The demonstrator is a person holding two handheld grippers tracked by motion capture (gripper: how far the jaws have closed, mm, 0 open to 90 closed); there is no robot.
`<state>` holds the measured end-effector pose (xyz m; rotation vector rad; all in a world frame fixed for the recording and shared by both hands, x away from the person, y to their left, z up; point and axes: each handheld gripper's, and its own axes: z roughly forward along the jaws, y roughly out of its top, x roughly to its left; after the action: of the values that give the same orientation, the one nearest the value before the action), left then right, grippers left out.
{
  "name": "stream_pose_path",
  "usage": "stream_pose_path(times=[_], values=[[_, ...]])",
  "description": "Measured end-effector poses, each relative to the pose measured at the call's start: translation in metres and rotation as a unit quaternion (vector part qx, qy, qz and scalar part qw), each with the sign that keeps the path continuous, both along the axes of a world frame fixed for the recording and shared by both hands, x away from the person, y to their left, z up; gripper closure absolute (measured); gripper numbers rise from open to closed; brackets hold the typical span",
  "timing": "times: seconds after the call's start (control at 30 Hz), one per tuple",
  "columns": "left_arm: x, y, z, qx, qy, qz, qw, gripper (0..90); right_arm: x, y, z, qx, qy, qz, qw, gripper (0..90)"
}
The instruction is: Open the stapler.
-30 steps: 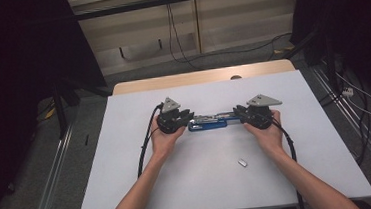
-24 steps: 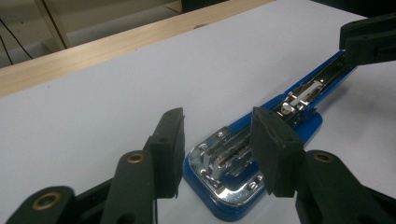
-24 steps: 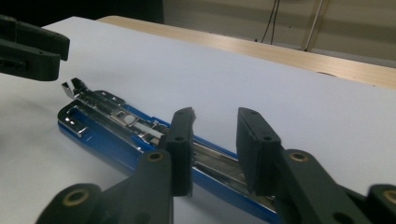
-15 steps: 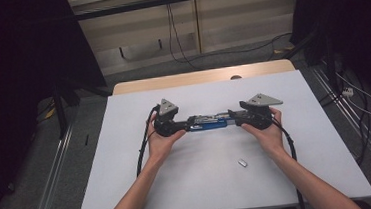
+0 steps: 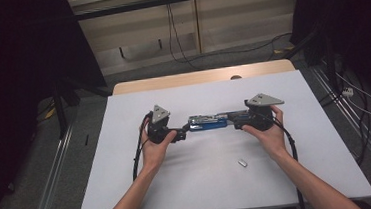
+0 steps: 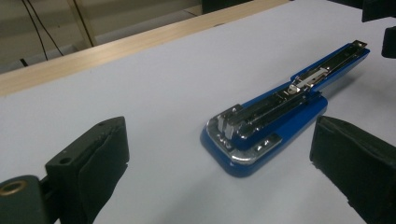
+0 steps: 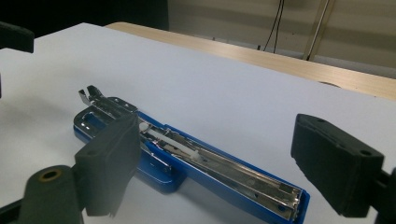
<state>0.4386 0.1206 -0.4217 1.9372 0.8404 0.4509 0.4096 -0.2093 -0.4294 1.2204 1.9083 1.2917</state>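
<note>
in the high view, the blue stapler (image 5: 208,122) lay flat on the white tabletop (image 5: 299,176) a little toward the far edge, its long axis running side to side, parallel to the near edge. the left claw (image 5: 182,133) sat at the stapler's left end and the right claw (image 5: 236,123) at its right end, so each hand faced one tip of the same line; neither looked clearly nearer than the other. a small metal piece (image 5: 242,163) lay apart from them, closer to the near edge.

in the left gripper view, the left claw (image 6: 224,158) stood wide open, holding nothing. the stapler (image 6: 280,107) lay straight ahead between the jaws, its rounded end nearest and its body stretching away, so the axis ran along the reach rather than across it.

in the right gripper view, the right claw (image 7: 215,158) was likewise spread wide and empty. the stapler (image 7: 196,158), opened with its metal channel showing, ran slantwise from beside the left jaw toward the lower right. my judgement: closing on either end would call for squaring the jaws across the stapler's narrow width.
</note>
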Motion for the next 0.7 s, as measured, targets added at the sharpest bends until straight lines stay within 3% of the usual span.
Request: stream_pose_path(times=[0.3, 0.5, 0.7], values=[[-0.021, 0.02, 0.002, -0.005, -0.014, 0.001, 0.9999, 4.7, -0.007, -0.005, 0.004, 0.006, 0.007, 0.008, 0.9999, 12.4], [-0.029, 0.03, -0.001, -0.012, -0.012, 0.006, 0.9998, 4.8, -0.014, -0.011, 0.001, 0.004, 0.015, 0.007, 0.9998, 12.5], [-0.043, 0.037, 0.001, -0.017, -0.021, 0.012, 0.9996, 4.7, -0.027, -0.018, 0.001, 0.02, 0.005, 0.0, 0.9998, 13.0]])
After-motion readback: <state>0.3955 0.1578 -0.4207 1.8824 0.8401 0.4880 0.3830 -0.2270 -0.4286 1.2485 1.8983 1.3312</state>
